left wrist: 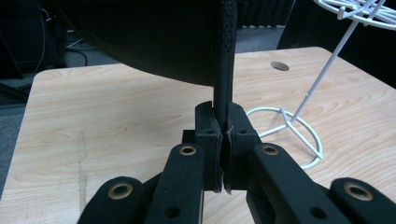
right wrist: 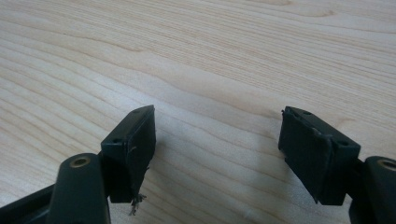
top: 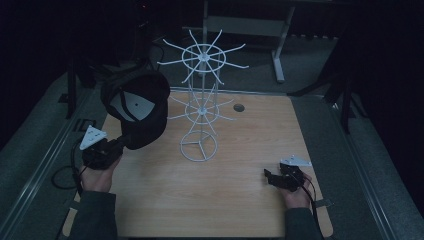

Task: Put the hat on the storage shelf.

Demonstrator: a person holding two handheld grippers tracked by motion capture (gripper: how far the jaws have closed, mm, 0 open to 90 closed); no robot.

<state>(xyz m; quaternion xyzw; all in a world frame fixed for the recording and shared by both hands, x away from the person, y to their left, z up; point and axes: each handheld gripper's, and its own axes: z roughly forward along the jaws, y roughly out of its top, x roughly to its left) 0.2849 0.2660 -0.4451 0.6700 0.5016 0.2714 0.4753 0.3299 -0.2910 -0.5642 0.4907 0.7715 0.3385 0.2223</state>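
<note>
Cap [top: 142, 107], black, prob. a baseball cap: your left gripper [top: 120, 142] pinches its brim, aloft nr worktop [top: 250, 150] left edge, beside white rack [top: 200, 112]. Right gripper [top: 270, 176]: jaws spread, nr right edge.

Dim room; wooden table [top: 240, 200]; grey floor [top: 40, 130]; metal frame [top: 278, 50] behind.

Cap [top: 137, 107] above table's [top: 225, 200] left side, left of rack [top: 200, 115], rack standing mid-table
</note>
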